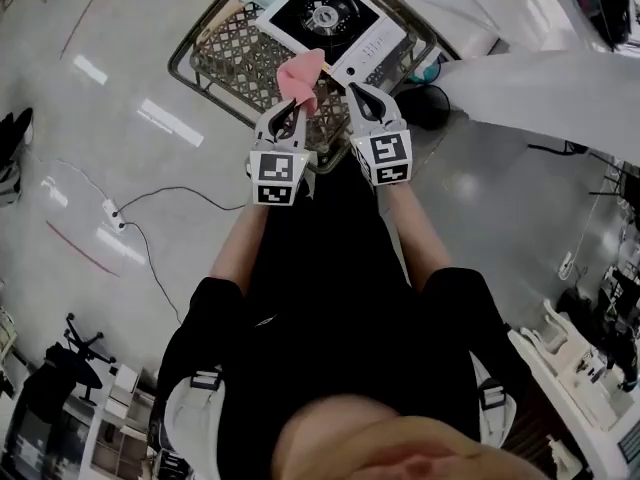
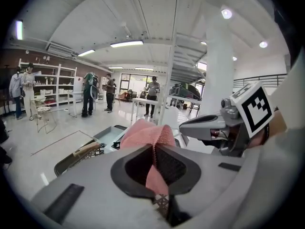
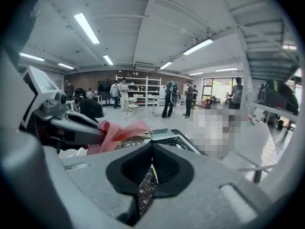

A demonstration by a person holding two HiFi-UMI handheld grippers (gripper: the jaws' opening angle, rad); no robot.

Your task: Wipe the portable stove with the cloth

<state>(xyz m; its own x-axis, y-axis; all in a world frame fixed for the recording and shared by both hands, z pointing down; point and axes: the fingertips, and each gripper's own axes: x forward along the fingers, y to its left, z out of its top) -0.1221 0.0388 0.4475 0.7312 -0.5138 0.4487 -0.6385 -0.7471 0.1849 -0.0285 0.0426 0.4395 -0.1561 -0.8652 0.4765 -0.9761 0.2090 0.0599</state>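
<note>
The portable stove [image 1: 330, 18], white with a round black burner, sits on a woven wicker stand [image 1: 235, 53] at the top of the head view. A pink cloth [image 1: 303, 76] hangs in the air just before the stove's near edge, and my left gripper [image 1: 292, 105] is shut on it. In the left gripper view the cloth [image 2: 145, 135] bunches up between the closed jaws of my left gripper [image 2: 155, 149]. My right gripper [image 1: 356, 90] hovers beside it, shut and empty. From the right gripper view, my right gripper [image 3: 152, 147] faces the stove [image 3: 164, 136], with the cloth [image 3: 116, 130] to its left.
A white table [image 1: 540, 88] stands to the right of the stand, with a dark round object [image 1: 430, 103] below it. A power strip with cables [image 1: 112, 213] lies on the glossy floor at left. Several people [image 2: 88, 94] and shelves stand far off in the hall.
</note>
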